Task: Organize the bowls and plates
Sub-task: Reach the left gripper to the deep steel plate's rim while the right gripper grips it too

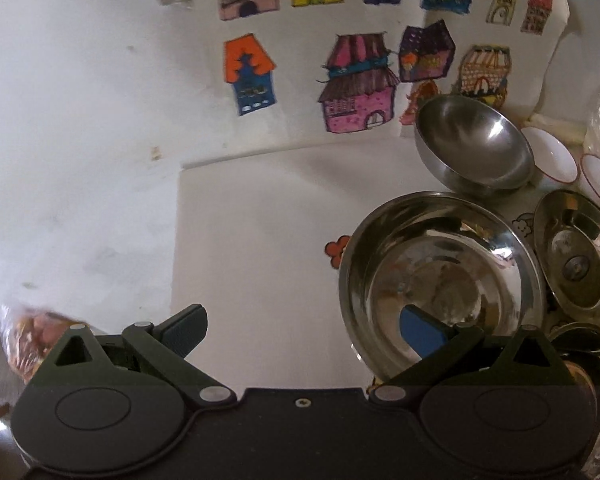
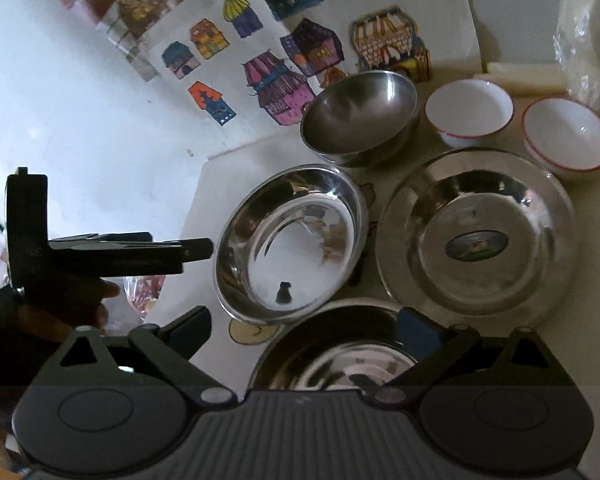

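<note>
My left gripper [image 1: 302,334] is spread wide over the white tabletop [image 1: 260,240], pinching nothing; its right blue-padded finger overlaps the near rim of a shiny deep round steel plate [image 1: 440,276]. Behind that plate sits a rounded matte steel bowl [image 1: 474,144], tilted on its side, and to its right a wide-rimmed flat steel plate [image 2: 478,236] with an oval sticker. Two small white bowls with thin red rims [image 2: 470,114] [image 2: 566,134] stand at the back, just beside each other. My right gripper [image 2: 304,334] is likewise spread, empty, hovering over the far rim of another mirror-bright steel plate [image 2: 336,356]. Paper sheets with colourful drawn houses [image 1: 356,84] line the wall. A crinkled plastic bag [image 1: 24,336] lies left.
</note>
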